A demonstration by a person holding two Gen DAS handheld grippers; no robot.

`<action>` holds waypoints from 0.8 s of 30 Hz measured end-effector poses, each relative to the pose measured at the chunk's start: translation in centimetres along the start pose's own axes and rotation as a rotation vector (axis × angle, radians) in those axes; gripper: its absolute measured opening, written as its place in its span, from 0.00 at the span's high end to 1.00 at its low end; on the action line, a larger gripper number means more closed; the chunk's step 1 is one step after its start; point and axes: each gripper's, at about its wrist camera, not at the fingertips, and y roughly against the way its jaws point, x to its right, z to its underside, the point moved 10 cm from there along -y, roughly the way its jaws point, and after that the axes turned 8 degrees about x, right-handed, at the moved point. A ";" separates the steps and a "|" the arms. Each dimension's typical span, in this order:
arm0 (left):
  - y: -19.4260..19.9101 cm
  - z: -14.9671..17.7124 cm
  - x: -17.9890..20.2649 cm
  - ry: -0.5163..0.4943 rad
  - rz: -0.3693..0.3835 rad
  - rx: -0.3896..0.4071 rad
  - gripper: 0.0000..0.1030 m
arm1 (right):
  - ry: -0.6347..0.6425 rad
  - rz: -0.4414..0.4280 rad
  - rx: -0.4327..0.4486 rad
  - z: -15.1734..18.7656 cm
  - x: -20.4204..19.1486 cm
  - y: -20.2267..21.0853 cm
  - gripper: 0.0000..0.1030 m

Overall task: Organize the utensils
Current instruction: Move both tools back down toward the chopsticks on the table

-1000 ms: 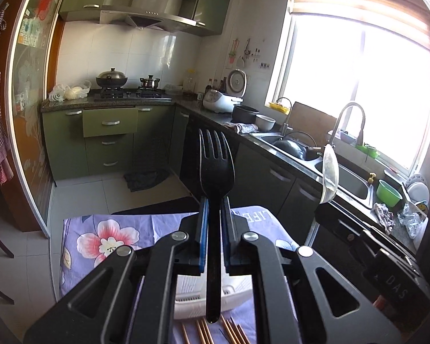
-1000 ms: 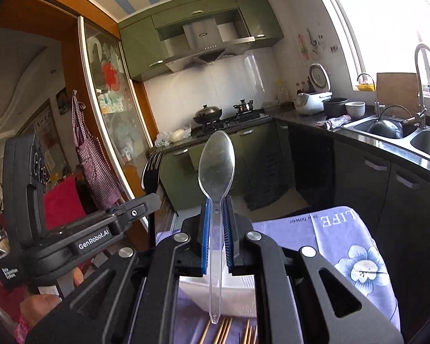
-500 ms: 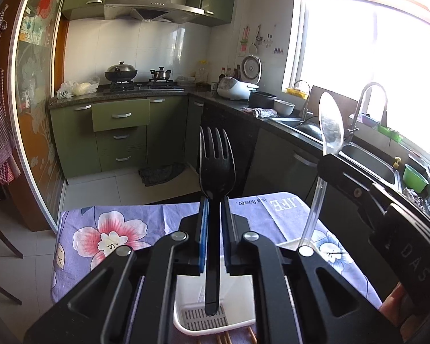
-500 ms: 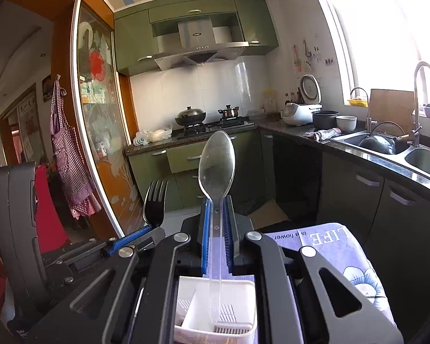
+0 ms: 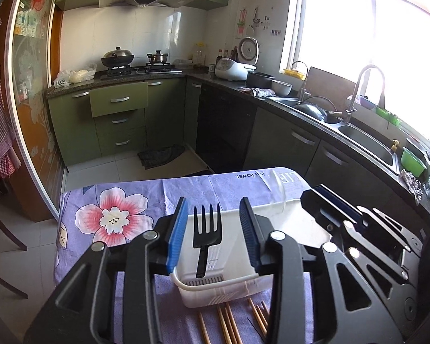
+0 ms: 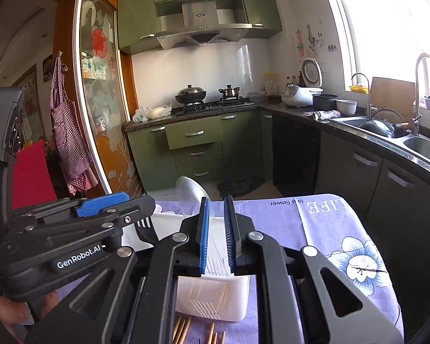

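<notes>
Black fork point(image 5: 207, 229) stands tines up in white basket point(image 5: 215, 295), handle end on slotted floor. Left gripper point(image 5: 212, 209) straddles it, jaws just been opening, blue pads clear of fork on both sides. Clear spoon point(image 6: 189, 189) tilts left, bowl just beyond right gripper point(image 6: 216, 200). That gripper nearly closed over basket, narrow slit only; cannot tell whether clear handle is pinched. Basket sits on table under floral cloth point(image 5: 129, 195). Chopsticks point(image 5: 229, 324) lie loose at basket's near side.
</notes>
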 end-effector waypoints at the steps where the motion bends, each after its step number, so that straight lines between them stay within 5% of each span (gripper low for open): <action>1: 0.4 0.0 0.0 0.006 0.002 -0.002 0.65 | -0.007 -0.003 0.002 -0.1 0.1 0.3 0.89; 7: 3.4 1.5 0.0 0.016 -0.009 -0.059 0.57 | -0.050 0.003 0.027 0.1 2.1 4.4 0.76; 14: 3.6 10.3 -1.8 0.004 -0.075 -0.329 0.53 | -0.072 0.104 -0.114 5.0 8.2 7.7 0.65; 17: 2.4 14.4 -2.6 0.002 -0.108 -0.434 0.55 | -0.084 0.147 -0.151 7.0 10.9 8.9 0.65; 20: 1.3 17.5 -2.9 0.023 -0.111 -0.520 0.73 | -0.115 0.163 -0.177 8.2 12.9 9.7 0.65; 24: 0.3 19.0 -3.0 0.045 -0.133 -0.552 0.73 | -0.122 0.161 -0.198 9.1 13.7 10.0 0.65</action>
